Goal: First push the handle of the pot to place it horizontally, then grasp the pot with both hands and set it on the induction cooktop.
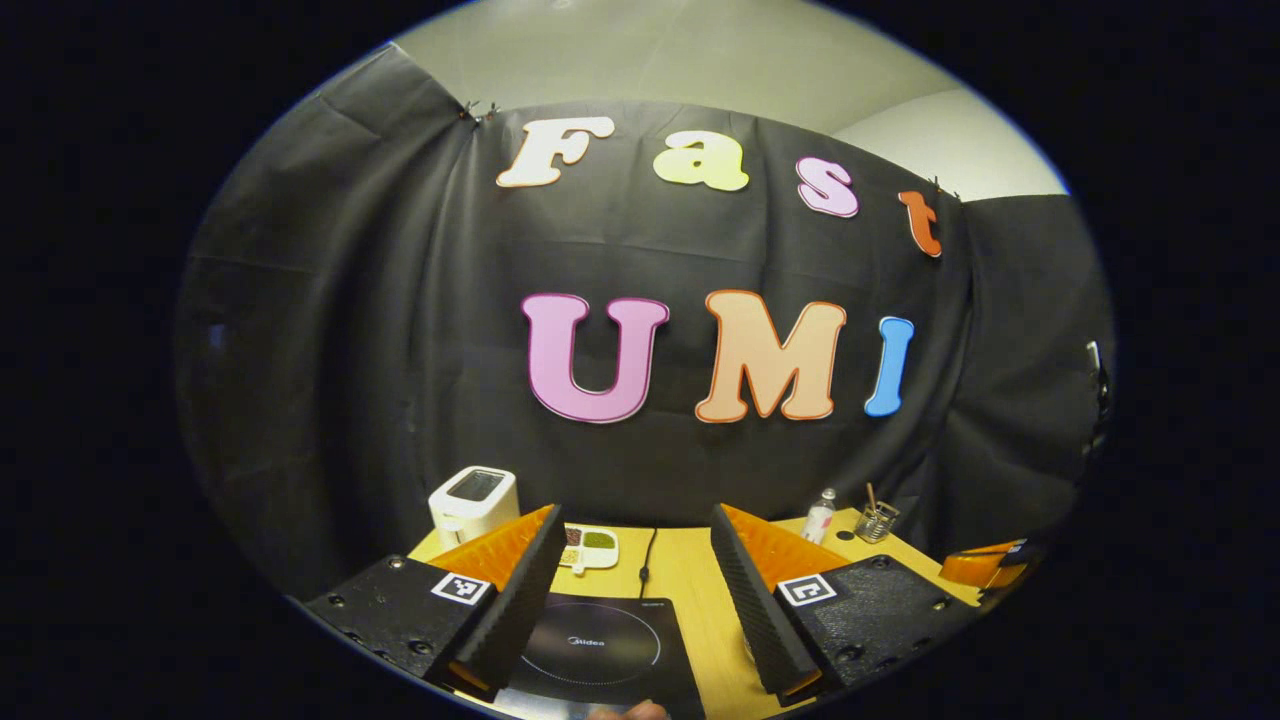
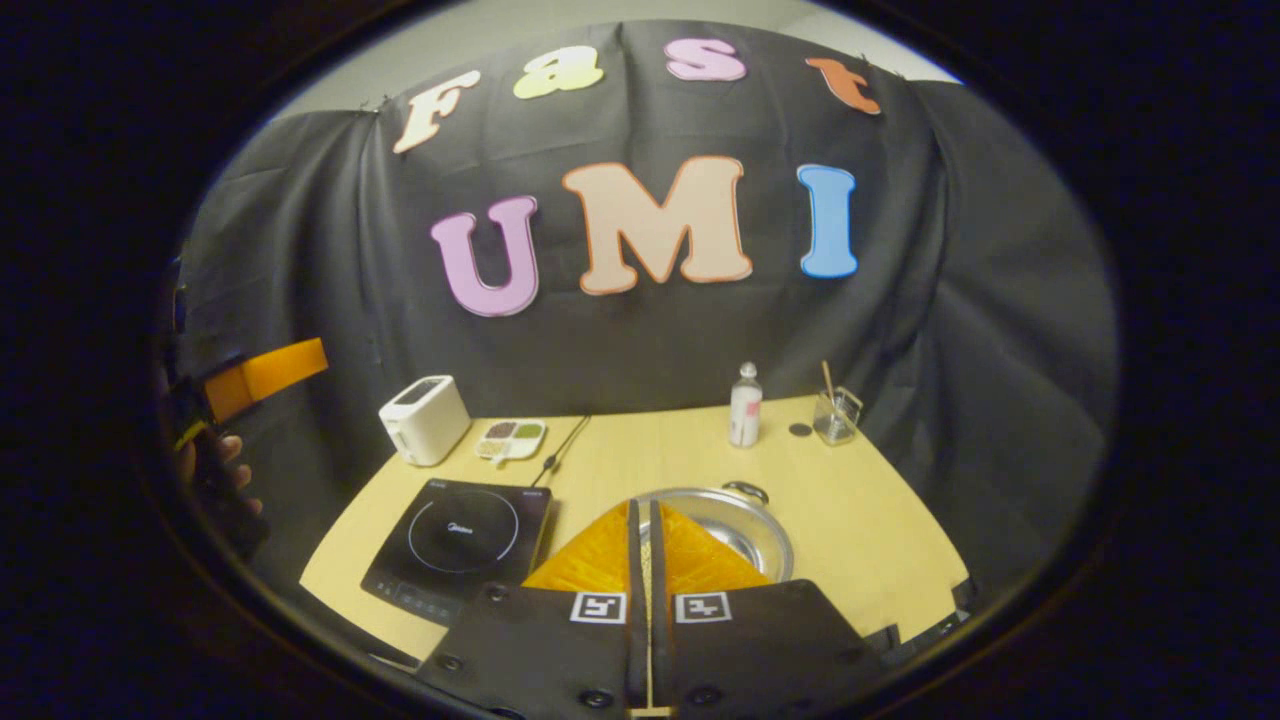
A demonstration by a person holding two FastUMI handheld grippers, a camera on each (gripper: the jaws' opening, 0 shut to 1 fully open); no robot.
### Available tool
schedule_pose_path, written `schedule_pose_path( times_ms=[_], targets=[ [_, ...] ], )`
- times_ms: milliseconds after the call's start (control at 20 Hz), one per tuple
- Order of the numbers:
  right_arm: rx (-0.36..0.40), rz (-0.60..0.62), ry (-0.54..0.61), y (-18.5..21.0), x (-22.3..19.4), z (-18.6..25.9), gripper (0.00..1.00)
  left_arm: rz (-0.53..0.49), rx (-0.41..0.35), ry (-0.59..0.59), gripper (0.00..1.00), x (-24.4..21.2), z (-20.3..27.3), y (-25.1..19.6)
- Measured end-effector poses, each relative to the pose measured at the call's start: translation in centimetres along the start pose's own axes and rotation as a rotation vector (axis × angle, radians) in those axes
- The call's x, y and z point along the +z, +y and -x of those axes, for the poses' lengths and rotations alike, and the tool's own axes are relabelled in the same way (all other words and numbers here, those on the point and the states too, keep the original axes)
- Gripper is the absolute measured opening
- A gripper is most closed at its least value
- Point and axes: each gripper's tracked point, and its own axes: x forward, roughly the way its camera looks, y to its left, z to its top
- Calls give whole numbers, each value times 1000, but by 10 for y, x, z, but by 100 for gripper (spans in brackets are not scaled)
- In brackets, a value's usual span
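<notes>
A silver pot point(image 2: 752, 528) sits on the wooden table point(image 2: 880, 540) to the right of the black induction cooktop point(image 2: 460, 535). A dark handle point(image 2: 746, 490) shows at the pot's far rim. In the right gripper view my right gripper point(image 2: 640, 505) is shut with nothing between its fingers, its tips over the pot's near left rim. In the left gripper view my left gripper point(image 1: 635, 512) stands open, raised above the cooktop point(image 1: 600, 650). The left gripper point(image 2: 265, 375) and the hand point(image 2: 225, 460) holding it appear at the far left of the right gripper view.
A white toaster point(image 2: 425, 420) and a small divided dish point(image 2: 510, 438) stand at the back left. A cord point(image 2: 560, 450) runs from the cooktop to the wall. A small bottle point(image 2: 744, 405) and a glass point(image 2: 835, 415) with a stick stand at the back right.
</notes>
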Motion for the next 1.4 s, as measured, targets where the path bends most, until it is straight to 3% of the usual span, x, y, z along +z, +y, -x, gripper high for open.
schedule_pose_path(
  times_ms=[50, 150, 200, 250, 300, 650, 700, 950, 1150, 1250, 1300, 1400],
  targets=[
    [-15, -14, 22, 2, -11, -3, 4, 1, -18, 5, 89, -4, -6, 3],
    [-53, -25, 60, 4, -31, -10, 0, 4, -52, 6, 89, -9, -17, 7],
    [-72, -32, 75, 4, -40, -13, 4, 7, -66, 6, 84, -12, -22, 8],
    [-86, -49, 92, 6, -48, -16, 0, 9, -79, 8, 89, -16, -28, 9],
    [-97, -69, 108, 8, -58, -20, 4, 11, -84, 15, 89, -19, -32, 11],
    [-177, -155, 287, 3, -135, -30, 0, 19, -87, 26, 90, -36, -60, 28],
    [-189, -172, 308, 1, -145, -30, 4, 21, -87, 30, 90, -38, -63, 30],
    [-224, -150, 427, -1, -204, -34, 0, 31, -92, 37, 93, -47, -73, 33],
    [-240, -167, 496, 1, -236, -42, 4, 31, -81, 32, 94, -49, -74, 41],
    [-243, -181, 516, 2, -243, -47, 12, 28, -76, 30, 94, -50, -73, 45],
    [-248, -182, 522, 3, -246, -50, 0, 27, -72, 25, 94, -50, -73, 48],
    [-255, -173, 529, 3, -247, -53, 2, 24, -66, 26, 94, -50, -74, 52]
  ],
)
